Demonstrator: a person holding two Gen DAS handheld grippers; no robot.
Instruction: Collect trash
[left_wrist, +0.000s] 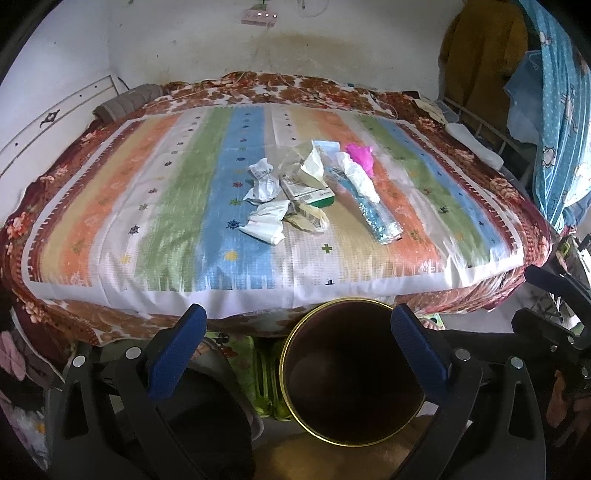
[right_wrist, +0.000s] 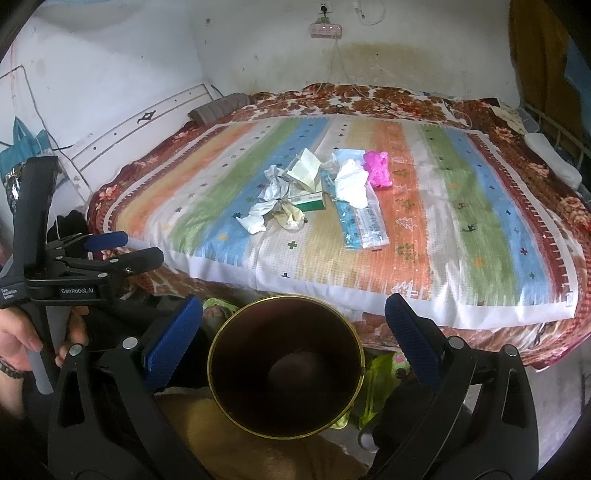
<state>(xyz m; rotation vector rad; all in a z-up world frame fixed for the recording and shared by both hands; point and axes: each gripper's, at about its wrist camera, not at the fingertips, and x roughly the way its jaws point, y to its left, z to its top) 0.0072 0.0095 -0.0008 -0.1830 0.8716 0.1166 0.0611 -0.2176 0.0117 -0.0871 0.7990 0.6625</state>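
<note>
A heap of trash lies mid-bed on the striped sheet (left_wrist: 177, 221): crumpled white paper (left_wrist: 262, 181), a white tissue (left_wrist: 266, 223), a green and white box (left_wrist: 308, 192), a glittery blue wrapper (left_wrist: 376, 214) and a pink plastic scrap (left_wrist: 360, 155). From the right wrist the same heap shows, with the box (right_wrist: 310, 201), blue wrapper (right_wrist: 360, 221) and pink scrap (right_wrist: 376, 170). A dark bin with a gold rim (left_wrist: 351, 387) (right_wrist: 258, 350) stands on the floor by the bed's near edge. Both my left gripper (left_wrist: 299, 332) and right gripper (right_wrist: 293, 332) hover open over the bin, holding nothing.
A hand (right_wrist: 14, 332) holds the left gripper (right_wrist: 122, 247) at the left edge. A white headboard (right_wrist: 140, 122) and grey folded cloth (left_wrist: 125, 105) sit far left. Blue fabric (left_wrist: 554, 129) hangs on the right. A green item (right_wrist: 380, 373) lies on the floor beside the bin.
</note>
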